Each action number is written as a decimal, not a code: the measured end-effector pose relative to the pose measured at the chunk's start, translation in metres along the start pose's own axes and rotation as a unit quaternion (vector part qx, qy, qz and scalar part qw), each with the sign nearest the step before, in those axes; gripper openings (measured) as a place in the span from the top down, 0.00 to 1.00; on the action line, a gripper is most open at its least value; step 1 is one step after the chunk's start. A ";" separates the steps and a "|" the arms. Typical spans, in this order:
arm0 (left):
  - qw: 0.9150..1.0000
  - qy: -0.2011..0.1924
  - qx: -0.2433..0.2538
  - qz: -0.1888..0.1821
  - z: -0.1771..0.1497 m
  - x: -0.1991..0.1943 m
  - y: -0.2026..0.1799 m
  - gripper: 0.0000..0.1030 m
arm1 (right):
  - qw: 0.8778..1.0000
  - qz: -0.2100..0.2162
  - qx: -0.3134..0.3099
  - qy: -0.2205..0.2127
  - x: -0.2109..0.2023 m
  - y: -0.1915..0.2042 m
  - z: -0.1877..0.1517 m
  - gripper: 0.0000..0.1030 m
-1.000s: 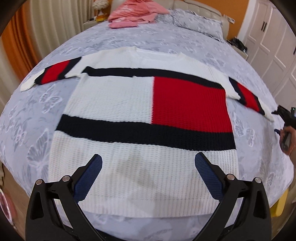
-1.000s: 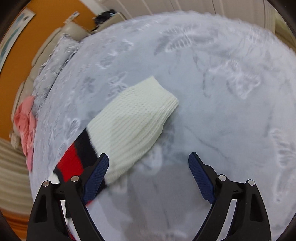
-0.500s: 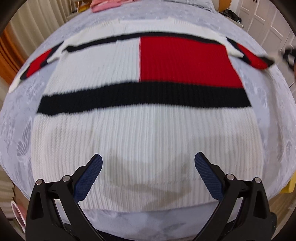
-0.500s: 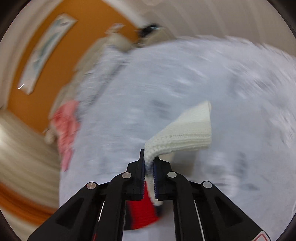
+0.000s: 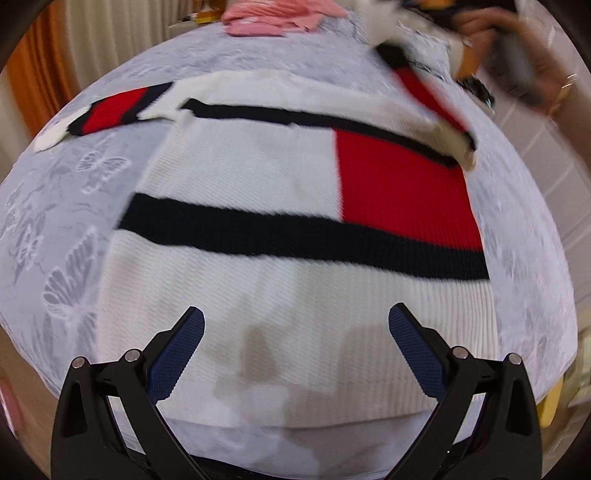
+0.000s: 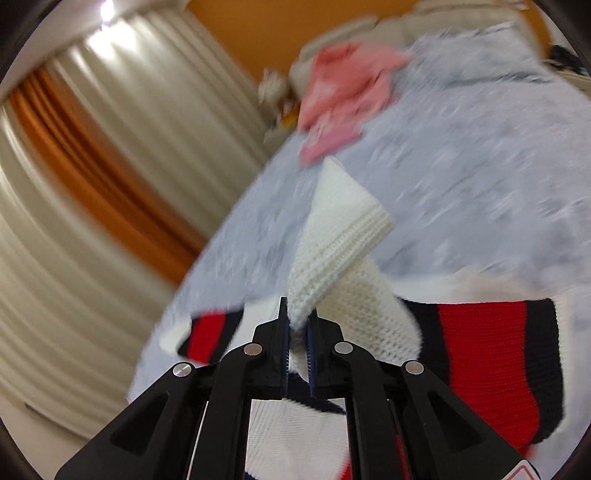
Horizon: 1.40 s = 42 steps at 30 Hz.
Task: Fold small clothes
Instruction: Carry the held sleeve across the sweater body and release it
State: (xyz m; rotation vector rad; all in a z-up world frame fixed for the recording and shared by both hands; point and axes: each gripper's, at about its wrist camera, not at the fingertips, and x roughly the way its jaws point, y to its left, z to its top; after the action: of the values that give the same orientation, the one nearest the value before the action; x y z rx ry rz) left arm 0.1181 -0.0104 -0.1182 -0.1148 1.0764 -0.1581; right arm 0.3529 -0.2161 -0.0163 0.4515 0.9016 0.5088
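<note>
— Step in hand?
— First fold, by the look of it: right gripper [image 6: 298, 328] clamped on the white cuff [image 6: 332, 236] of the knit sweater's [image 5: 295, 236] right sleeve [image 5: 424, 92], sleeve lifted off the bed [image 5: 74, 192] and carried in over the body panel.

— And the other pair?
— Left gripper [image 5: 295, 347] spread wide, nothing between the blue pads [image 5: 177, 350], hovering over the white hem by the near edge of the bed.

— Where is the sweater?
— Flat across the middle of the bed, front up, hem at the near edge, collar toward the far edge; left sleeve [image 5: 107, 114] out flat toward the far left corner. Pink garment [image 5: 280, 18] heaped at the far edge, well apart.

— Next move?
— Probably laying the right sleeve straight across the chest, below the collar, then letting the cuff go without dragging the shoulder out of line. Loose knit, so likely to stretch or sag if pulled hard — worth lowering gently. Then the same for the left sleeve.

— Changed from a second ago?
— Yes. Then, right jaws wide apart over the cuff, sleeve flat on the bedspread at the right edge. Half a second ago, already shut on the cuff and just lifting. Now raised higher and swung inward — red band hanging over the shoulder. Left gripper: open throughout, view pushed closer and then eased back.
</note>
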 end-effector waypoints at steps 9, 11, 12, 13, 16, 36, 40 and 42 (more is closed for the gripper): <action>0.994 -0.035 -0.092 -0.036 0.072 0.013 0.072 0.05 | 0.996 -0.068 -0.036 0.039 0.027 -0.003 -0.073 0.30; 0.991 -0.039 -0.116 -0.057 0.099 0.028 0.082 0.05 | 0.986 -0.154 -0.058 -0.004 -0.012 -0.026 -0.085 0.28; 0.989 -0.039 -0.126 -0.064 0.113 0.038 0.085 0.05 | 0.981 -0.184 -0.062 -0.007 -0.022 -0.039 -0.091 0.28; 0.987 -0.042 -0.138 -0.072 0.127 0.048 0.088 0.05 | 0.974 -0.220 -0.060 -0.006 -0.031 -0.059 -0.097 0.28; 0.981 -0.042 -0.175 -0.071 0.169 0.090 0.092 0.05 | 0.960 -0.279 -0.020 0.018 -0.050 -0.119 -0.115 0.28; 0.987 -0.051 -0.155 0.010 0.237 0.179 0.095 0.90 | 0.954 -0.287 0.082 0.018 -0.051 -0.224 -0.123 0.86; 0.983 -0.035 -0.179 -0.010 0.234 0.175 0.104 0.85 | 0.956 -0.287 0.058 0.002 -0.069 -0.193 -0.112 0.72; 0.975 -0.044 -0.214 -0.035 0.230 0.159 0.114 0.79 | 0.954 -0.298 0.039 -0.022 -0.084 -0.169 -0.116 0.61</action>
State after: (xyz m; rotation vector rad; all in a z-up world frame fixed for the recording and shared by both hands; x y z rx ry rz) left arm 0.4027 0.0765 -0.1671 -0.5433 1.0060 0.0183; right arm 0.2518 -0.3816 -0.1237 0.2394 0.9638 -0.0889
